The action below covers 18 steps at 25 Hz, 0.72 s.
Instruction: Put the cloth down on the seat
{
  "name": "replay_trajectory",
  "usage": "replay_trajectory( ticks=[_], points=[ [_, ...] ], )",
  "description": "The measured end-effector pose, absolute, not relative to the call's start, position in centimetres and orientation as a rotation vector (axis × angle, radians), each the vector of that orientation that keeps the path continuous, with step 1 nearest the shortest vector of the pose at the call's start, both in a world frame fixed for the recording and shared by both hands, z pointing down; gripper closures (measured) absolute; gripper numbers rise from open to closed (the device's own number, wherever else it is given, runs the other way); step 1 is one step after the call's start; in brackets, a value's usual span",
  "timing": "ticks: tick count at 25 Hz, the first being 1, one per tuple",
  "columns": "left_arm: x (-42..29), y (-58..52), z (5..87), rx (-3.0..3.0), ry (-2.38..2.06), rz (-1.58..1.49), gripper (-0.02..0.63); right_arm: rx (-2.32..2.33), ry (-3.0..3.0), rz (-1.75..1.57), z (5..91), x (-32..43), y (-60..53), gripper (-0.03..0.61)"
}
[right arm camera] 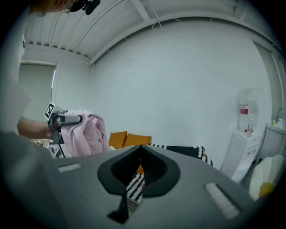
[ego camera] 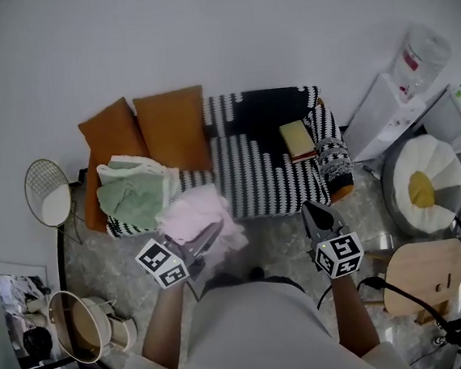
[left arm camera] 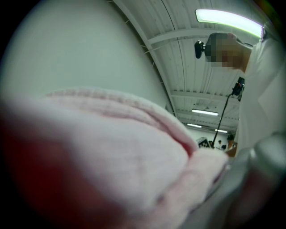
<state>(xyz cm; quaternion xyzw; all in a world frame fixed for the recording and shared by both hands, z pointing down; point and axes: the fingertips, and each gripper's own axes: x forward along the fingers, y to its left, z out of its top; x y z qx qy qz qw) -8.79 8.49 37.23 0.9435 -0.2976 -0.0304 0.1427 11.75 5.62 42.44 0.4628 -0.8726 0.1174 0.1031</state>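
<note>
A pale pink cloth [ego camera: 201, 215] hangs bunched from my left gripper [ego camera: 207, 240], which is shut on it in front of the sofa's front edge. In the left gripper view the pink cloth [left arm camera: 116, 147] fills the frame and hides the jaws. The right gripper view shows the pink cloth [right arm camera: 87, 132] draped over the left gripper, held in the air. The sofa seat [ego camera: 258, 173] has a black-and-white patterned cover. My right gripper [ego camera: 314, 212] hovers near the seat's front right, jaws shut with nothing in them, its tips [right arm camera: 139, 147] meeting.
Two orange cushions [ego camera: 144, 131] lean at the sofa's back left. Folded green and white cloths [ego camera: 134, 193] lie on the left seat. A yellow book [ego camera: 297, 139] rests at the back right. A round wire side table [ego camera: 49, 193] stands left, a white beanbag [ego camera: 425, 181] right.
</note>
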Motion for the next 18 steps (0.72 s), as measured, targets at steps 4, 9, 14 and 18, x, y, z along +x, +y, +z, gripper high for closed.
replay_trajectory(
  ticks=[4, 9, 14, 18],
  points=[
    [-7.9, 7.2, 37.2, 2.71, -0.858, -0.085, 0.478, 1.368, -2.572, 0.357, 42.7, 12.5, 4.6, 0.574],
    [-7.3, 5.2, 37.6, 2.709, -0.855, -0.086, 0.479, 1.382, -2.558, 0.375, 43.1, 13.2, 2.9, 0.574],
    [-7.1, 2.7, 38.4, 2.696, -0.829, -0.073, 0.479, 1.39, -2.534, 0.394, 43.9, 13.0, 1.1, 0.574],
    [-7.2, 0.2, 39.4, 2.689, -0.794, -0.065, 0.479, 1.419, -2.512, 0.406, 44.7, 12.9, -0.9, 0.574]
  ],
)
